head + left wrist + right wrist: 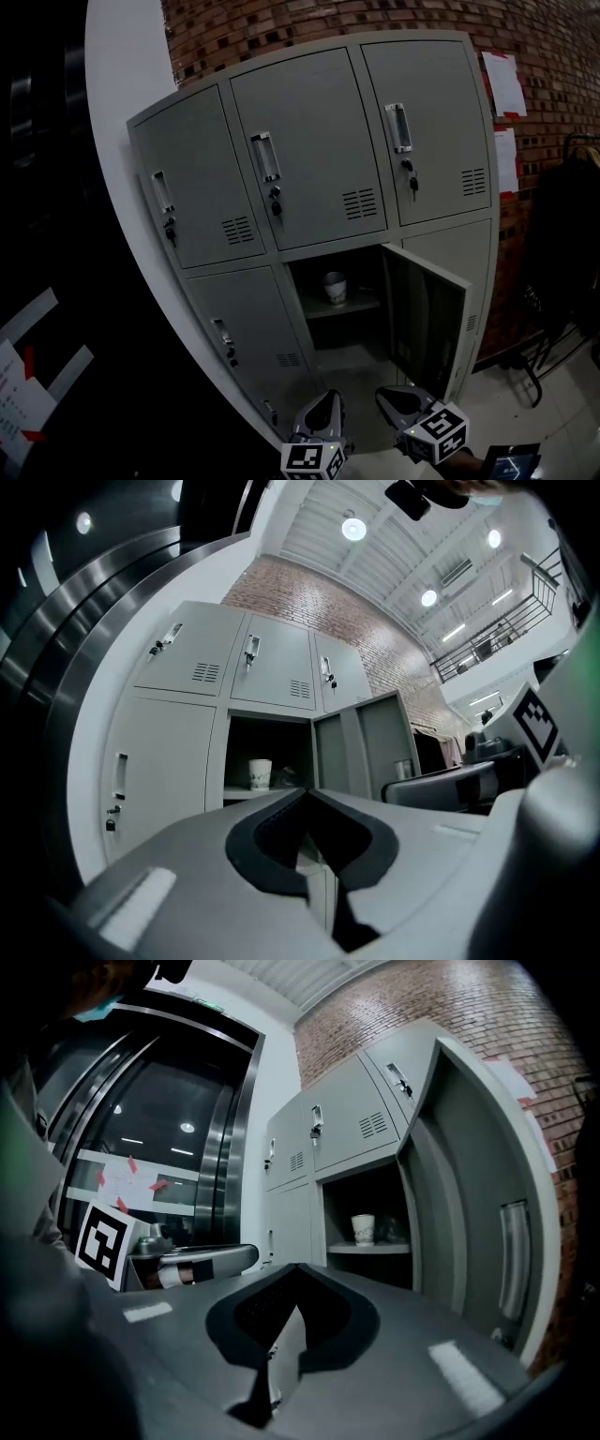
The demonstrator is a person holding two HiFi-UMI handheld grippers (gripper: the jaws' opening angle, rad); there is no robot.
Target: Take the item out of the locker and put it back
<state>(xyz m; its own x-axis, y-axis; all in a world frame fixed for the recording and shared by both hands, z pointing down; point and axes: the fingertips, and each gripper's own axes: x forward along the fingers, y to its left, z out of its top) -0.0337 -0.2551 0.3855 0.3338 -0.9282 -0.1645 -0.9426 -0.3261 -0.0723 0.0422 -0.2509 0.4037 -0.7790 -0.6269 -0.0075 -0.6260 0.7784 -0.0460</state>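
— Where is the thing we must take out?

— The white paper cup (pixel 335 287) stands upright on the shelf (pixel 354 305) in the lower middle compartment of the grey metal locker block (pixel 309 141). The hinged grey door (pixel 424 323) of that compartment is swung open to the right. The cup's long axis is vertical.

— And our claws?

— Both are low in the head view, well apart from the cup. The left claw (pixel 330 397) has its jaws together with nothing between them, and the right claw (pixel 392 396) is the same, closed and empty.

— Which way does the cup lie from them?

— In the head view it is at about twelve o'clock from the left claw and at eleven o'clock from the right one. In the left gripper view the cup (pixel 260 773) is at eleven o'clock from the claw tip (pixel 307 794). In the right gripper view the cup (pixel 363 1229) is at one o'clock from the tip (pixel 298 1267).

— Which one do we send?

— We judge the left has the straighter line, because the right is close to the open door. Either claw must open first.

— How many of each?

— We count one cup, two claws and six doors, of which one is open. Beside the cup is something dark that we cannot make out.
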